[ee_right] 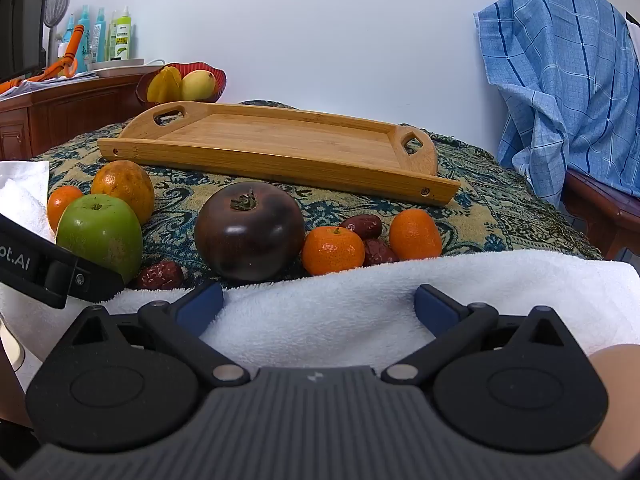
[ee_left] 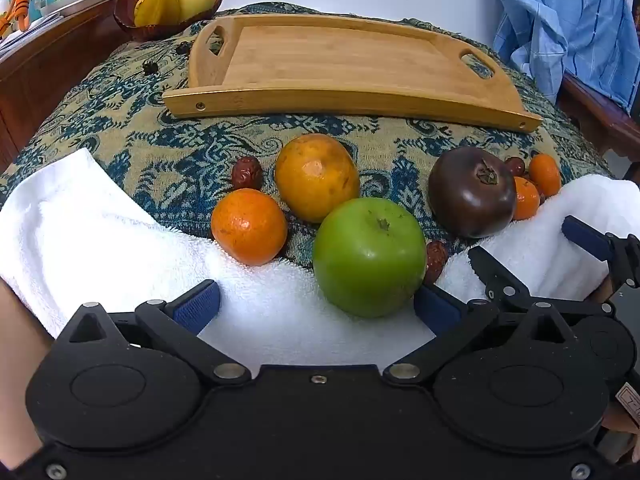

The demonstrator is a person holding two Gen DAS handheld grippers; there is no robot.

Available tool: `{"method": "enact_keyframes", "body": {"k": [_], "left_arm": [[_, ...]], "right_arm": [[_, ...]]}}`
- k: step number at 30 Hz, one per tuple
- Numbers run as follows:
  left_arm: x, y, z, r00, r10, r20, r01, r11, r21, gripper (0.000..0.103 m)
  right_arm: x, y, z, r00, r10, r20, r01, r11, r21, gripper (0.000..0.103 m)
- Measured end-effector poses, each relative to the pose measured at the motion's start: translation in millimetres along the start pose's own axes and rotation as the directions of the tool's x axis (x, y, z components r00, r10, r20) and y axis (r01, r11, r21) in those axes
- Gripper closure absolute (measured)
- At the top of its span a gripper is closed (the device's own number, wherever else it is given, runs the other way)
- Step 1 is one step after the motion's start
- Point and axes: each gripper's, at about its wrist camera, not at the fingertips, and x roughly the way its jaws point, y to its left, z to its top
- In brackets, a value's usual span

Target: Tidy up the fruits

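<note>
A green apple (ee_left: 369, 256) (ee_right: 102, 234) lies on the patterned cloth at the edge of a white towel (ee_left: 100, 224) (ee_right: 400, 300). Around it are a large orange (ee_left: 316, 178) (ee_right: 124, 188), a small mandarin (ee_left: 249, 226) (ee_right: 62, 204), a dark purple fruit (ee_left: 472, 192) (ee_right: 249, 232), two more mandarins (ee_right: 333, 251) (ee_right: 415, 234) and red dates (ee_left: 247, 173) (ee_right: 362, 226). An empty bamboo tray (ee_left: 340, 64) (ee_right: 280, 140) lies behind them. My left gripper (ee_left: 316, 306) is open, just short of the apple. My right gripper (ee_right: 318, 306) is open over the towel, empty.
A red bowl (ee_left: 124, 20) (ee_right: 218, 76) with yellow fruits stands at the back left by a wooden cabinet (ee_right: 60, 108) holding bottles. A blue checked cloth (ee_right: 560, 72) hangs over a chair at the right. The right gripper's fingers (ee_left: 588, 236) show at the left view's right edge.
</note>
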Motion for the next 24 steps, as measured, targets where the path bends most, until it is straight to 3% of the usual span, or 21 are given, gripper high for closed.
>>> {"method": "enact_keyframes", "body": {"k": [24], "left_arm": [[1.7,-5.4,-1.4,1.0,0.016,0.004,-0.016,1.0,0.009,0.0]], "right_arm": [[-0.5,0.0,0.2,1.0,0.0,0.0,0.0,1.0,0.0,0.0]]}}
